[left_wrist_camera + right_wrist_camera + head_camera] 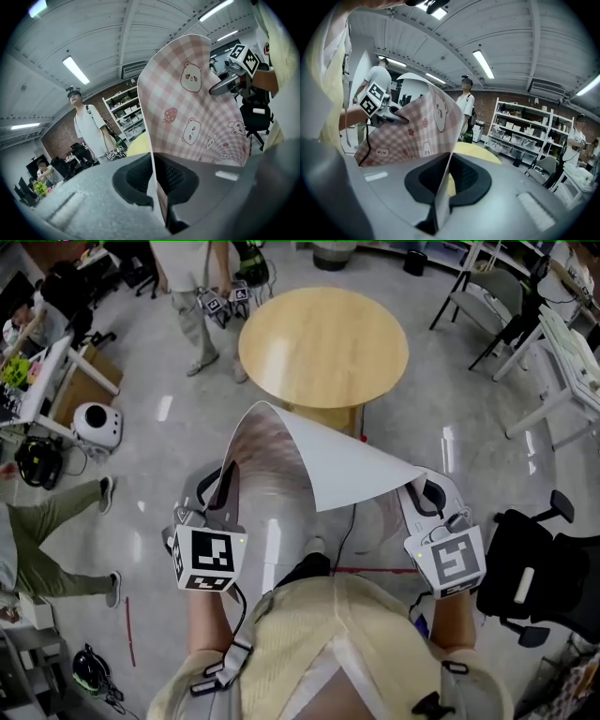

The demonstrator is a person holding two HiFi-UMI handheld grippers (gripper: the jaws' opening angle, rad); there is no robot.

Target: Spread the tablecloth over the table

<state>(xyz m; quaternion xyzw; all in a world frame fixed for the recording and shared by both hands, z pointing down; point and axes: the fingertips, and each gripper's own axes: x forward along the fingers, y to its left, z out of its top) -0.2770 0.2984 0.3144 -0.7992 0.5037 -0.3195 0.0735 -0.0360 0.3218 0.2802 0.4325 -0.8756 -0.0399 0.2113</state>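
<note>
A round wooden table [323, 345] stands ahead of me on the floor, bare. The tablecloth [319, 460] arches up between my two grippers, its white underside facing the head view. In both gripper views it shows pink checks with bears [197, 108] [417, 131]. My left gripper [223, 482] is shut on one edge of the cloth, which runs straight between its jaws [157, 187]. My right gripper [414, 487] is shut on the opposite edge [443, 187]. Both are short of the table, whose yellow top [478, 152] shows just beyond the jaws.
A person [197, 296] stands at the table's far left with another pair of grippers. Folding chairs [487, 296] and a white desk [572, 362] are at the right. A black office chair [534, 568] is close to my right. A seated person's leg [47, 521] is at the left.
</note>
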